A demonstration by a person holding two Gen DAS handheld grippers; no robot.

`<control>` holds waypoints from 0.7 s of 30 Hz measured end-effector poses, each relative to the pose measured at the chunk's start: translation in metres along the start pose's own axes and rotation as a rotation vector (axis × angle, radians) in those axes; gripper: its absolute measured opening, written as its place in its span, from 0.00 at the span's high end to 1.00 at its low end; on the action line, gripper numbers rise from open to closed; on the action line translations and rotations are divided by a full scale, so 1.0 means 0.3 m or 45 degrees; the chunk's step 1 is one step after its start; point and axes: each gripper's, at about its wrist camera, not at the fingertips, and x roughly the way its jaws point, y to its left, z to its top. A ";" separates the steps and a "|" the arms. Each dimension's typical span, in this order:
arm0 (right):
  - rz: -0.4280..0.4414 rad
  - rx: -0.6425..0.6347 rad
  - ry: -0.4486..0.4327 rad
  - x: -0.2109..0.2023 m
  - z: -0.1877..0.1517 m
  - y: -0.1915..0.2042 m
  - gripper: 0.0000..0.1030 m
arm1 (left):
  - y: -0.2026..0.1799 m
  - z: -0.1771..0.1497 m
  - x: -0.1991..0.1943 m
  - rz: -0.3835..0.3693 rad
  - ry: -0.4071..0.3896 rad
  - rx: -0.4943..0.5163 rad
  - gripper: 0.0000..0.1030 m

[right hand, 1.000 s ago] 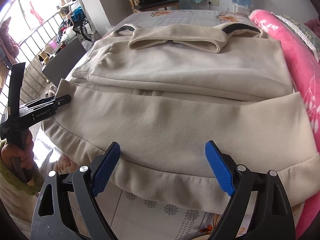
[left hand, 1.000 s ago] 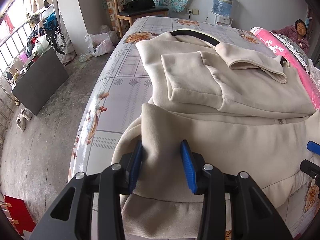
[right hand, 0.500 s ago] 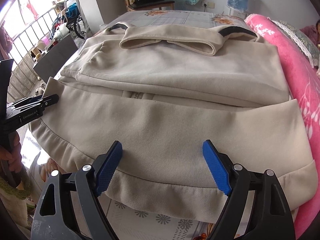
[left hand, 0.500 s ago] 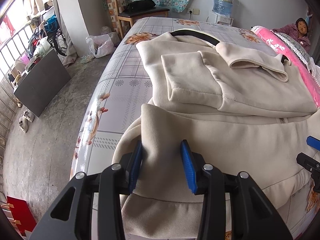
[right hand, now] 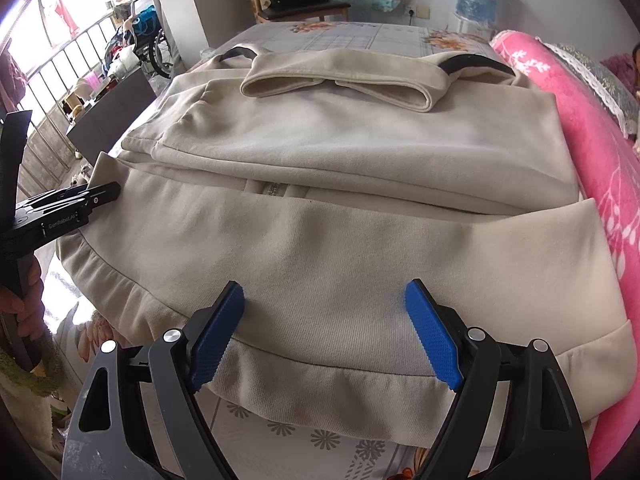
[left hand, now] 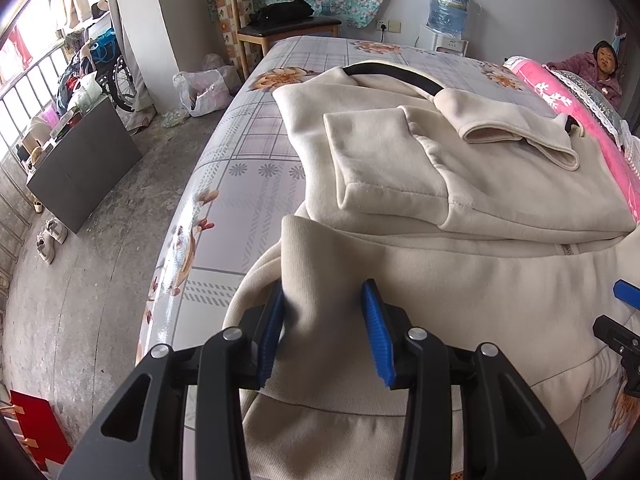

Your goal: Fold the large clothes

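A cream sweatshirt (left hand: pixel 480 280) lies on the bed with both sleeves folded across its chest (right hand: pixel 360 152). Its lower part is doubled up toward the chest. My left gripper (left hand: pixel 322 292) is shut on a bunched fold at the garment's left edge, with cloth filling the gap between the blue pads. In the right wrist view the left gripper (right hand: pixel 102 192) grips that same lifted corner. My right gripper (right hand: pixel 324 292) stands open just above the ribbed hem, its pads wide apart with nothing pinched. Its blue tip (left hand: pixel 624 292) shows at the right edge of the left wrist view.
The bed's flowered sheet (left hand: pixel 248 168) is bare to the left of the garment. A pink blanket (right hand: pixel 600 140) runs along the right side, where a person (left hand: pixel 604 64) sits. A chair (left hand: pixel 280 20), a water bottle (left hand: pixel 448 4) and a dark cabinet (left hand: pixel 80 160) stand on the floor.
My right gripper has edged forward over the hem and its jaws have narrowed slightly. The left gripper has kept its grip and stayed put.
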 end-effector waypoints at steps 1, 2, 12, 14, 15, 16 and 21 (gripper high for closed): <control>0.009 0.005 0.000 -0.003 0.001 -0.004 0.24 | 0.000 0.000 0.000 0.001 -0.004 -0.001 0.63; 0.020 0.015 -0.001 -0.006 0.001 -0.009 0.24 | 0.000 -0.002 -0.001 0.003 -0.009 0.001 0.63; -0.039 0.202 -0.116 -0.200 -0.050 -0.259 0.32 | -0.023 -0.021 -0.014 0.047 -0.035 0.049 0.74; -0.083 0.242 -0.135 -0.232 -0.059 -0.334 0.37 | -0.027 -0.023 -0.016 0.055 -0.032 0.060 0.78; -0.098 0.266 -0.138 -0.239 -0.058 -0.370 0.40 | -0.027 -0.024 -0.016 0.057 -0.030 0.062 0.78; -0.101 0.289 -0.143 -0.242 -0.056 -0.403 0.43 | -0.028 -0.024 -0.016 0.059 -0.028 0.065 0.79; -0.061 0.374 -0.153 -0.208 -0.001 -0.532 0.53 | -0.031 -0.024 -0.015 0.072 -0.028 0.069 0.81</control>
